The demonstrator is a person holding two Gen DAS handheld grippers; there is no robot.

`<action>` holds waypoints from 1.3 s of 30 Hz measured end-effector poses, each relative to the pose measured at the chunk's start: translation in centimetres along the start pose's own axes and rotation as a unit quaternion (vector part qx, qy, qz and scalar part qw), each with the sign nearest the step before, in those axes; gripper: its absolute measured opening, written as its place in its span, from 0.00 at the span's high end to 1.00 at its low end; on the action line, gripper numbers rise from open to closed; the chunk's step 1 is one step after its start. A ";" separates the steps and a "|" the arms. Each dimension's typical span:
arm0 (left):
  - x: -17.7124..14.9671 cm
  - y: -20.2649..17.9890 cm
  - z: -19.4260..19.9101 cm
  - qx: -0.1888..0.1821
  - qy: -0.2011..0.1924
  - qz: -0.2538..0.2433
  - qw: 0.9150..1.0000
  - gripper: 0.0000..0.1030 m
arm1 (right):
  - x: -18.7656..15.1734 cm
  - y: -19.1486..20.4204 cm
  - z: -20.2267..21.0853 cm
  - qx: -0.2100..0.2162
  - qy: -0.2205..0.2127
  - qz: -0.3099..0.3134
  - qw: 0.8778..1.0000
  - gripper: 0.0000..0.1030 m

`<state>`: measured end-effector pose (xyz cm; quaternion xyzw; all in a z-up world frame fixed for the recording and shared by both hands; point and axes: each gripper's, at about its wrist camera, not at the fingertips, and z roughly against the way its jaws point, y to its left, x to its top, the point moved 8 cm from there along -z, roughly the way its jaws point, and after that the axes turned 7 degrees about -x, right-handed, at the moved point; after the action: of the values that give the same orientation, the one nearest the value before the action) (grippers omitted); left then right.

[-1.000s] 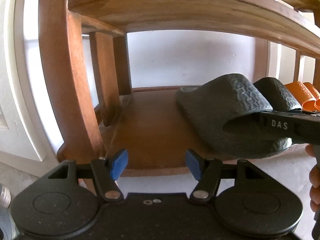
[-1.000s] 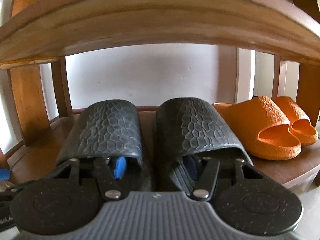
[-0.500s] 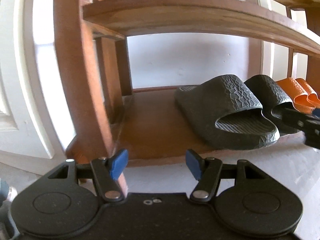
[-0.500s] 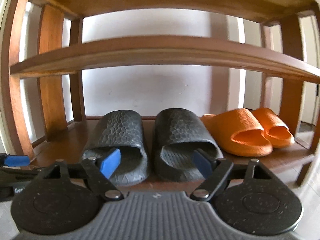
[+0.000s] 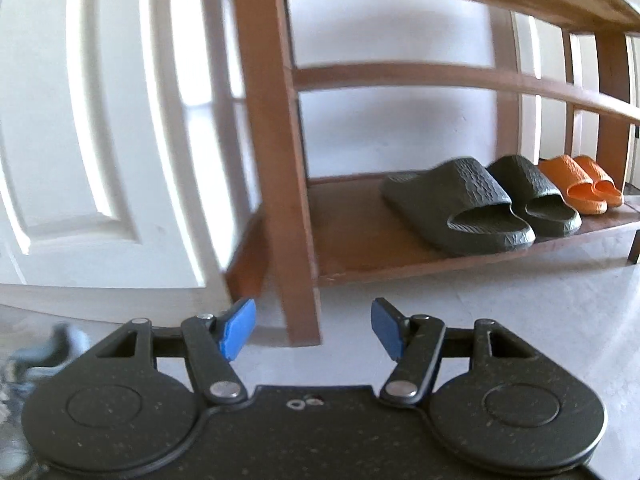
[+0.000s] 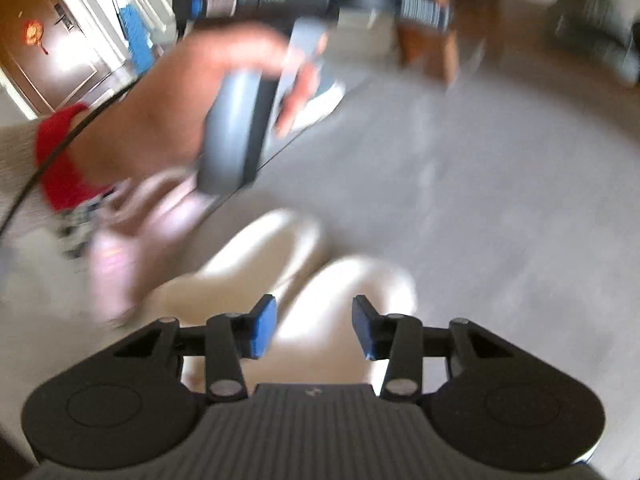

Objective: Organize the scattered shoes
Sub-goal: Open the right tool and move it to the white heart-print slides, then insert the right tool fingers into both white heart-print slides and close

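Four slippers are lined up on the bottom shelf (image 5: 360,248) of the wooden rack: two dark slippers (image 5: 464,204) side by side, with an orange pair (image 5: 576,184) just beside them. Both the left gripper (image 5: 312,328) and the right gripper (image 6: 314,328) are held spread apart and empty. Through heavy blur, cream shoes (image 6: 288,264) are seen on the floor below the right gripper.

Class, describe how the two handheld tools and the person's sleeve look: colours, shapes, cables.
Each tool, left and right, has a black speckled body with two round lobes, black linkage bars on silver rivets, and blue pads. The right one's centre is ribbed grey. The hand wraps a grey handle; its wrist shows a red cuff on a pale sleeve, crossed by a thin black cable.
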<state>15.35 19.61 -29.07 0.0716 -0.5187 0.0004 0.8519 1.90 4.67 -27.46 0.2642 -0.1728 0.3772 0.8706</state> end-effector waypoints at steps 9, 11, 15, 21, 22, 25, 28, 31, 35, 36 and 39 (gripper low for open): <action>-2.3 1.1 7.0 0.003 -0.004 -0.013 1.000 0.38 | -4.0 4.3 3.1 0.000 -0.006 0.132 0.991 0.49; -3.8 0.7 8.3 -0.002 0.010 -0.019 1.000 0.38 | -4.8 4.6 3.5 0.003 0.003 0.137 0.991 0.49; -7.2 0.3 11.0 -0.009 0.052 -0.003 0.999 0.38 | -6.4 5.3 4.2 0.010 0.020 0.146 0.989 0.49; -9.9 0.6 13.2 -0.002 0.085 0.036 0.996 0.38 | -9.6 6.2 3.9 0.030 0.080 0.138 0.987 0.49; -10.1 0.8 13.6 0.001 0.085 0.041 0.996 0.38 | -10.1 6.4 3.7 0.034 0.089 0.136 0.986 0.49; -11.0 1.3 14.3 0.011 0.092 0.050 0.994 0.38 | -11.6 6.7 2.2 0.033 0.115 0.119 0.986 0.49; -11.4 1.7 14.8 0.018 0.096 0.058 0.994 0.38 | -11.2 6.1 0.4 0.011 0.103 0.092 0.990 0.49; -12.0 1.6 15.2 0.028 0.100 0.055 0.993 0.38 | -9.5 5.4 -1.2 -0.019 0.071 0.067 0.995 0.49; -13.3 2.1 15.5 0.044 0.115 0.075 0.990 0.38 | -7.2 4.7 -2.4 -0.054 0.027 0.054 0.997 0.49; -13.7 2.3 15.5 0.050 0.122 0.081 0.988 0.38 | -6.5 4.3 -2.8 -0.063 0.015 0.048 0.997 0.48; -14.3 2.9 15.2 0.055 0.128 0.100 0.985 0.38 | -6.3 4.4 -3.1 -0.069 0.012 0.053 0.996 0.49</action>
<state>-4.90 21.70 -34.52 0.0658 -0.4087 0.1230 0.9019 -5.24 5.45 -31.65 0.1892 -0.2017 0.4131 0.8677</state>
